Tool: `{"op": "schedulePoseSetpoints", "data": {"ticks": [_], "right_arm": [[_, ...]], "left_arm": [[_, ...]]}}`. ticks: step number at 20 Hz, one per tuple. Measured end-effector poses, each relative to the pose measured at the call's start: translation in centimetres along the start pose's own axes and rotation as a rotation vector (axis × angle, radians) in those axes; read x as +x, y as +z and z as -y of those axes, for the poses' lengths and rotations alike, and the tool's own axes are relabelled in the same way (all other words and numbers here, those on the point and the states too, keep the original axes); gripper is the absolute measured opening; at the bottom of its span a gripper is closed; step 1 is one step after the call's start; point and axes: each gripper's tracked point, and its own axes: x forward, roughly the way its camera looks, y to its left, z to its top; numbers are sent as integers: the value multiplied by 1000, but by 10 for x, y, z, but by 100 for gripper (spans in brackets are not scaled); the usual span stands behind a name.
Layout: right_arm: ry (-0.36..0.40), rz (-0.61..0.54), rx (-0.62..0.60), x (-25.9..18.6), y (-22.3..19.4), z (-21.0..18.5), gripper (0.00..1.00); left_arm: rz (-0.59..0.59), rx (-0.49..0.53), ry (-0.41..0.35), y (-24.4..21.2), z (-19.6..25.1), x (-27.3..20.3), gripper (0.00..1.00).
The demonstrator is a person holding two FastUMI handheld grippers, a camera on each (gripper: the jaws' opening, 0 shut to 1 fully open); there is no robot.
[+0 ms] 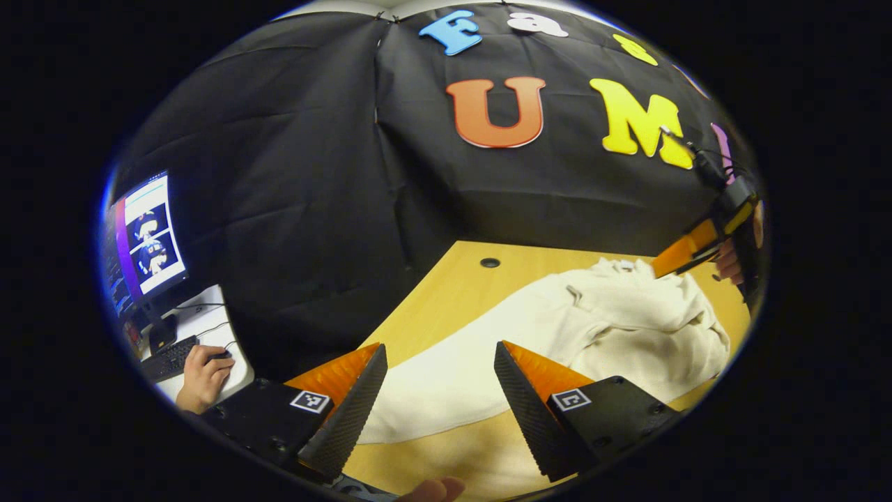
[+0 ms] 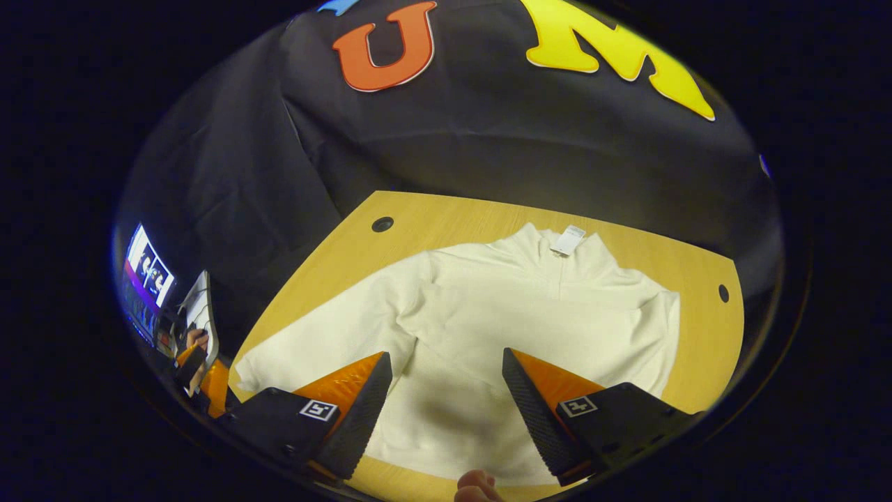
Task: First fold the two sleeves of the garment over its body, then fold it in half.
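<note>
Right gripper view: cream fleece garment (image 2: 516, 314) lies flat at centre frame on light wooden table (image 2: 446, 216), one sleeve spread lower left. Right gripper (image 2: 446, 369) wide, empty. Left gripper (image 1: 440, 362) likewise wide, empty.

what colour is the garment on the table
Plain cream white, no pattern; the garment shows best in the right gripper view.

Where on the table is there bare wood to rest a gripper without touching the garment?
Bare wood runs along the far edge of the table, between the garment collar and the cloth wall, around the left cable hole. A narrow strip lies right of the garment by the second hole. A wedge is free left of the outstretched sleeve. The middle is covered.
</note>
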Motion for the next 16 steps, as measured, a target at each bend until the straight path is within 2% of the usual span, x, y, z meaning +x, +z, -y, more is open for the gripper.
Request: {"op": "schedulePoseSetpoints", "data": {"ticks": [4,7,13,16], "right_arm": [[-2,-19,-46,-33,-33,17,99],[15,-54,-30,-48,-59,12,99],[30,-110,-51,-47,-83,-4,96],[38,-134,-56,-48,-88,-9,97]], "left_arm": [[-99,-74,140,-40,-54,12,99],[-185,-163,215,-66,-81,17,99],[-341,-235,302,-98,-100,19,99],[-402,-367,291,-110,-90,25,92]]}}
